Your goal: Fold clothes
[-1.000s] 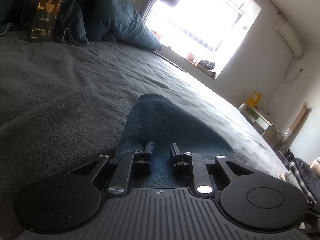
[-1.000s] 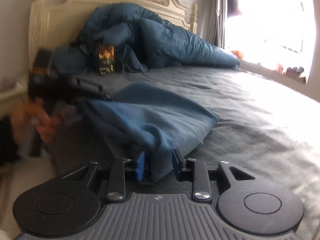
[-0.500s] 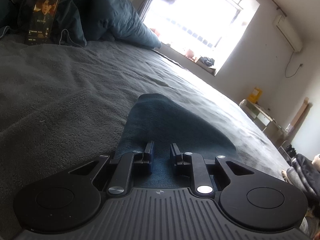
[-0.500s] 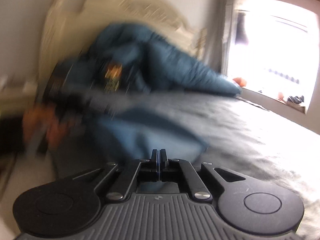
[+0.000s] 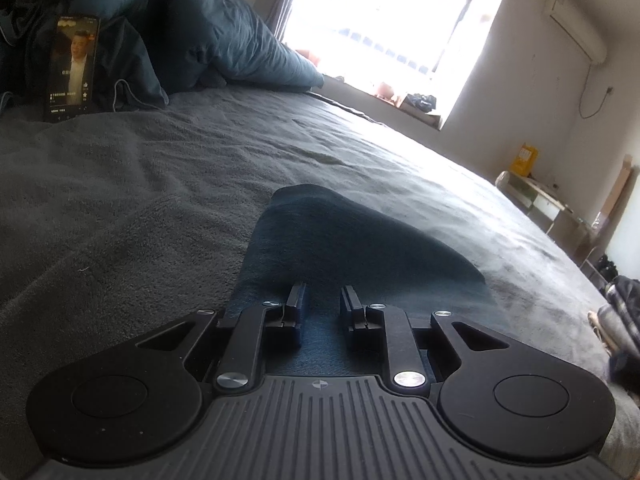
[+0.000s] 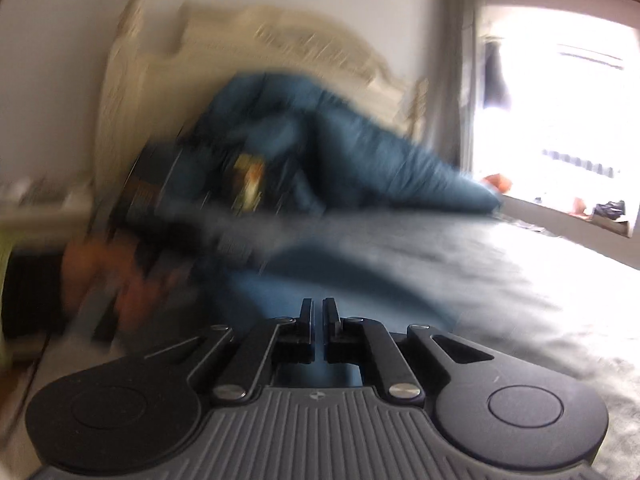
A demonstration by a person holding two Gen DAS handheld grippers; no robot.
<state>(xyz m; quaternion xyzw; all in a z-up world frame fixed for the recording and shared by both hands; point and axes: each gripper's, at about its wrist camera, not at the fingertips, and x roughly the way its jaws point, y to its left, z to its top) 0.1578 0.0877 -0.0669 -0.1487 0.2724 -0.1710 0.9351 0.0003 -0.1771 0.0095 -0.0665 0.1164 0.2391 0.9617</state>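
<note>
**Blue garment flat on the bed, one tool over it, the other close by**

Low in the left wrist view, the left tool (image 5: 320,300) sits over the near end of the dark blue garment (image 5: 344,240), its fingers apart with cloth lying between and under them, not pinched. From there the garment runs up the middle of the frame as a smooth, flattish shape with a rounded far end, resting on the grey blanket (image 5: 140,208) of the bed.

In the right wrist view the right tool (image 6: 319,312) shows at lower centre with its fingers nearly together, a thin gap left; I cannot see any cloth caught in it. That picture is badly smeared, so the blue cloth just beyond the tips is only a patch of colour.

To fold well from here, I judge the left tool should press or pinch the near edge squarely, so the layers stay aligned, and the right should take an edge cleanly rather than bunching cloth.

Farther off, a phone (image 5: 72,68) leans against the blue duvet (image 5: 224,40) at upper left, well apart from the garment.
</note>
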